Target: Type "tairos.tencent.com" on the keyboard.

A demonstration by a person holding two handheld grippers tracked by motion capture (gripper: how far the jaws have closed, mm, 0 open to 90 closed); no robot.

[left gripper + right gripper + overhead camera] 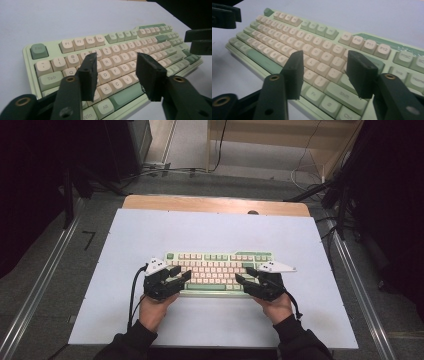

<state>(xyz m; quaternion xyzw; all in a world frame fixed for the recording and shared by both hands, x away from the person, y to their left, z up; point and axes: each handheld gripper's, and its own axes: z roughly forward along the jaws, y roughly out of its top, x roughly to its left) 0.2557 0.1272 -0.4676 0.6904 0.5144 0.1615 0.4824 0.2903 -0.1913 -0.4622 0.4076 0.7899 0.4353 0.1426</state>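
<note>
White mat (pixel 210 320) covering wooden table (pixel 215 204), grey floor and cables lying around. Green keyboard (pixel 220 270) sitting mid-mat. Left gripper (pixel 172 279) hovering over its left end, right gripper (pixel 250 281) over right end, both released, jaws gaping, grasping nothing. Bare mat lying open all round keyboard.

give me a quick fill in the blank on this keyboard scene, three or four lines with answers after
1. The keyboard lies on a pale ____ mat.
2. The left gripper hangs over the keys with its jaws ____.
3. The long green key between the left gripper's jaws, beside the Alt key, is the ____.
4. The right gripper holds ____ between its jaws.

Missing words: blue; open; space bar; nothing
</note>
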